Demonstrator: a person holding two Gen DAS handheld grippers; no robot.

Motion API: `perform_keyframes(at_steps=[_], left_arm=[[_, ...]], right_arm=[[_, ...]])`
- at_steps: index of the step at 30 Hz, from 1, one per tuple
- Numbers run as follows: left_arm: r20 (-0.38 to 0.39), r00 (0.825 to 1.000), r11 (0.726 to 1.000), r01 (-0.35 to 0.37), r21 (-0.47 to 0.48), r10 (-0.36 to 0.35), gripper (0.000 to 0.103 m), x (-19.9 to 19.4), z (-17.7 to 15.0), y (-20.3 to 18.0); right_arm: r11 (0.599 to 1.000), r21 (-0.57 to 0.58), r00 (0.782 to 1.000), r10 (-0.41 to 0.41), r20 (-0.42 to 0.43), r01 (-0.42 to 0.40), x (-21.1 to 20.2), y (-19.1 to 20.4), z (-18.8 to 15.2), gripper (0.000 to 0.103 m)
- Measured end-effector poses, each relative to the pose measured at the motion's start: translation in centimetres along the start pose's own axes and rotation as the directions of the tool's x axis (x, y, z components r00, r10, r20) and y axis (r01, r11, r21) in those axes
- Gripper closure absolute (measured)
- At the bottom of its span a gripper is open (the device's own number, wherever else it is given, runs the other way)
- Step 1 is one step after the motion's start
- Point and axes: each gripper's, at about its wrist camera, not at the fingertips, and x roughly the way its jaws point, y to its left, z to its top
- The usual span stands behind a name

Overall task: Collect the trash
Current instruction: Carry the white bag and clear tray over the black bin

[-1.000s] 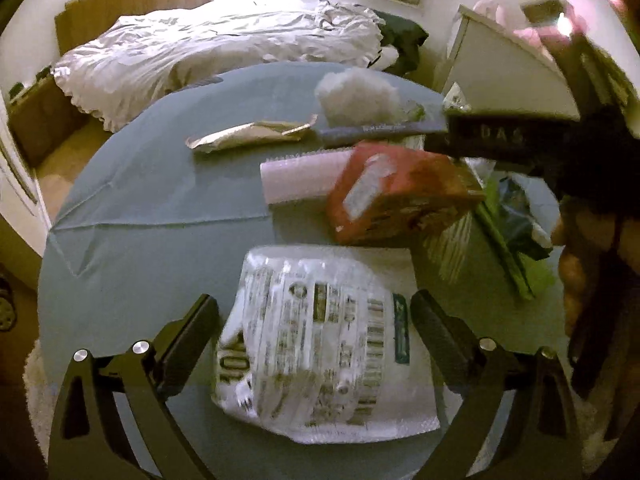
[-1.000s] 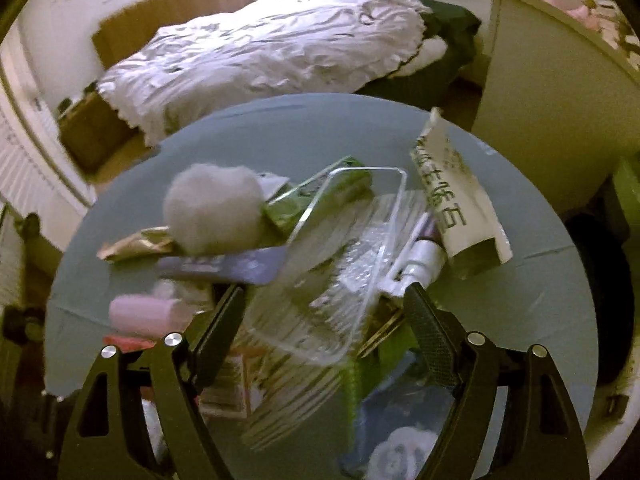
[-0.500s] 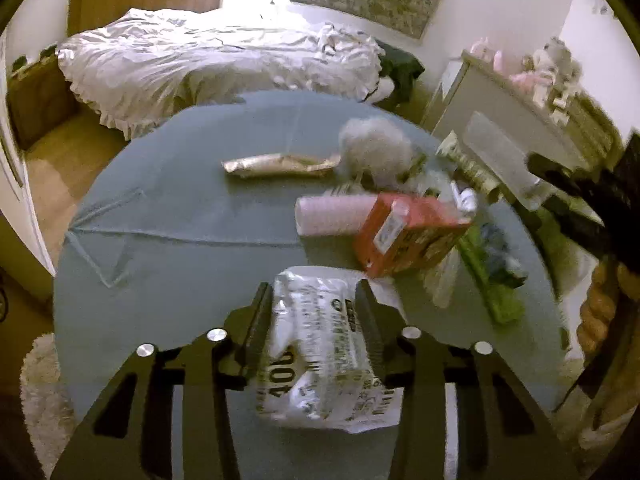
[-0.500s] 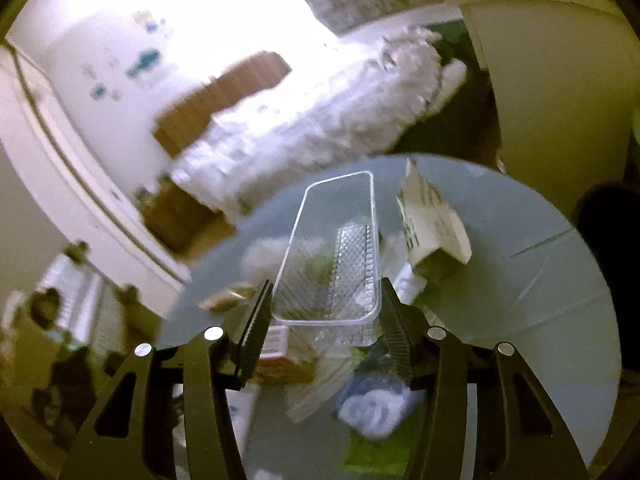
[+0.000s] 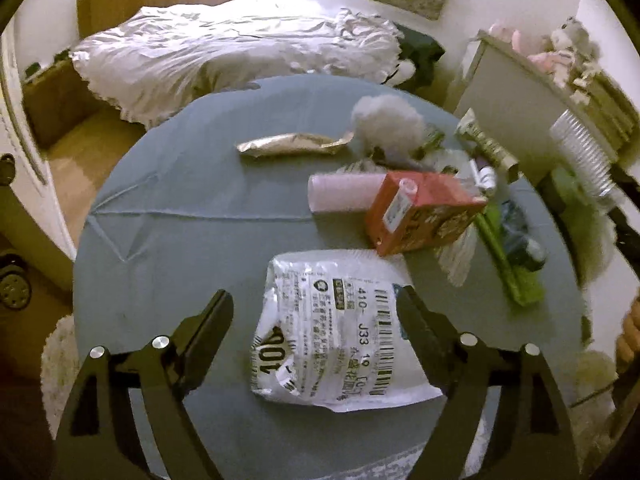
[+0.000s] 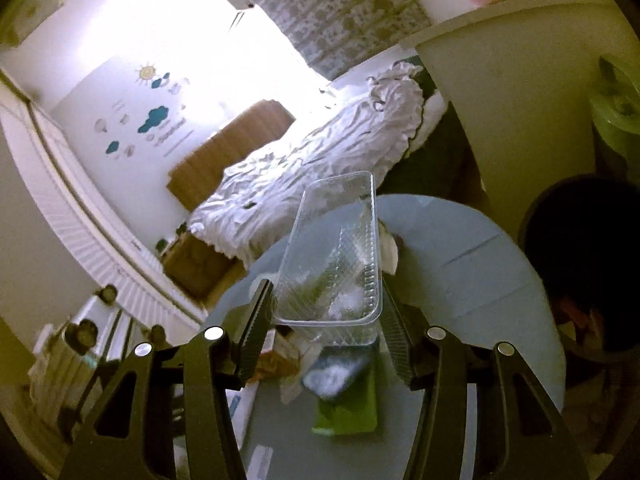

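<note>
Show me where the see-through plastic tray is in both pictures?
Left wrist view: the tray is at the far right edge, lifted beside the table, and blurred.
Right wrist view: the tray is in the middle, clamped in the right gripper and sticking up over the table.
Shared landmark: the white bed behind the table.

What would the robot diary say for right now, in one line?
left tongs: open over white bag | right tongs: shut on clear tray, lifted | bin: right
</note>
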Motion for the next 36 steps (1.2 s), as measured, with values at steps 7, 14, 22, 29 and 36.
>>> perform_keyframes(at_steps=[7, 14, 22, 29, 36], left_arm=[[-0.012, 0.996, 0.993, -0.087, 0.084, 0.088, 0.011, 2.1, -0.3, -2.8], [0.033, 0.998, 0.988, -0.057, 0.141, 0.053, 0.043, 1.2, -0.5, -2.8], [0.089, 0.992, 0.996, 0.085, 0.032, -0.087, 0.046, -3.2, 0.1, 0.2], [0.163, 0.967, 0.980, 0.192, 0.047, -0.197, 0.046, -7.0, 3.4, -1.5], [0.144, 0.922, 0.926, 0.333, 0.178, -0.359, 0.046, -5.3, 7.1, -10.4]], right_arm=[[1.000, -0.015, 0.999, -0.005, -0.043, 0.005, 0.3, 0.5, -2.2, 0.050], [0.998, -0.055, 0.996, -0.037, -0.082, 0.033, 1.4, 1.2, -3.9, 0.050], [1.000, -0.025, 0.999, 0.010, -0.049, -0.012, 0.3, 0.3, -3.7, 0.053], [0.994, 0.081, 0.997, 0.064, 0.053, -0.068, -1.9, -2.9, -1.8, 0.053], [0.977, 0.212, 0.965, -0.040, 0.259, -0.016, -6.0, -9.5, 1.3, 0.053]])
